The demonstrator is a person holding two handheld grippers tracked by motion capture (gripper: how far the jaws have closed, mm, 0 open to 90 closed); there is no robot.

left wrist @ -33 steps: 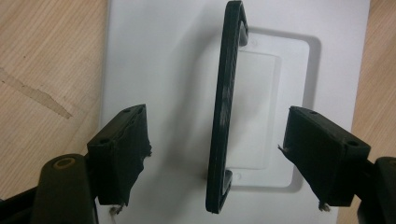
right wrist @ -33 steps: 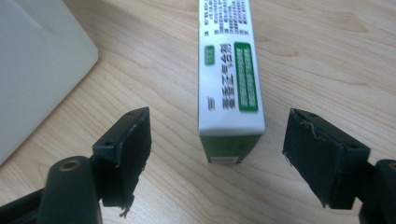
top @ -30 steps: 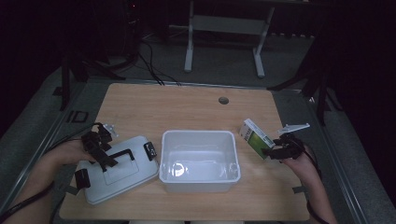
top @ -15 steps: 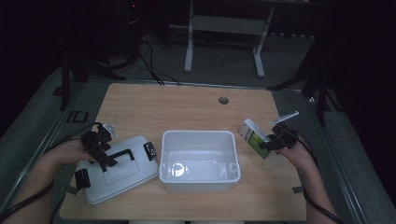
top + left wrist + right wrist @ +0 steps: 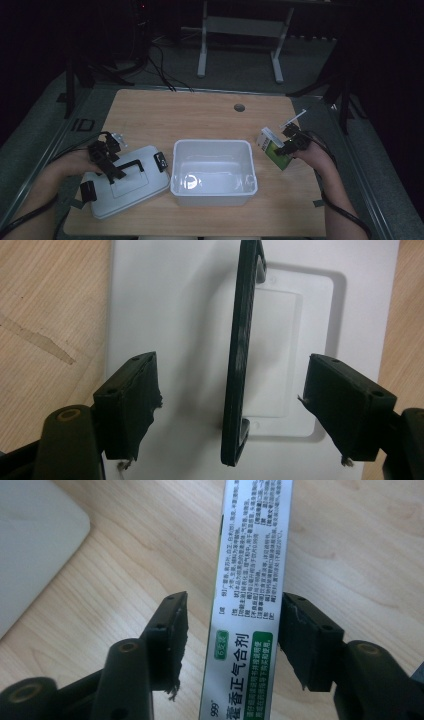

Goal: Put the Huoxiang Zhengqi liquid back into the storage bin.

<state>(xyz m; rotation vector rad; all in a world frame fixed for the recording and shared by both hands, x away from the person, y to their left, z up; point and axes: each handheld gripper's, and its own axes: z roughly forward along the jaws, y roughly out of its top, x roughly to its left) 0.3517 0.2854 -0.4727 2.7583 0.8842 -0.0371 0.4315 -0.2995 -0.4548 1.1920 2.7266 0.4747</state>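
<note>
white tub (image 5: 214,172) empty, lid (image 5: 125,182) beside it

- Left gripper (image 5: 106,159) hangs at the near left, jaws spread wide, forearm entering from the near edge.
- Right gripper (image 5: 286,145) at the right, jaws just been closing, one pad not yet pressing.

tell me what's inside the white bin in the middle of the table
The white bin holds no items in the high view: only its bare white floor with a bright glare spot. The strip of floor behind its near wall is hidden.
</note>
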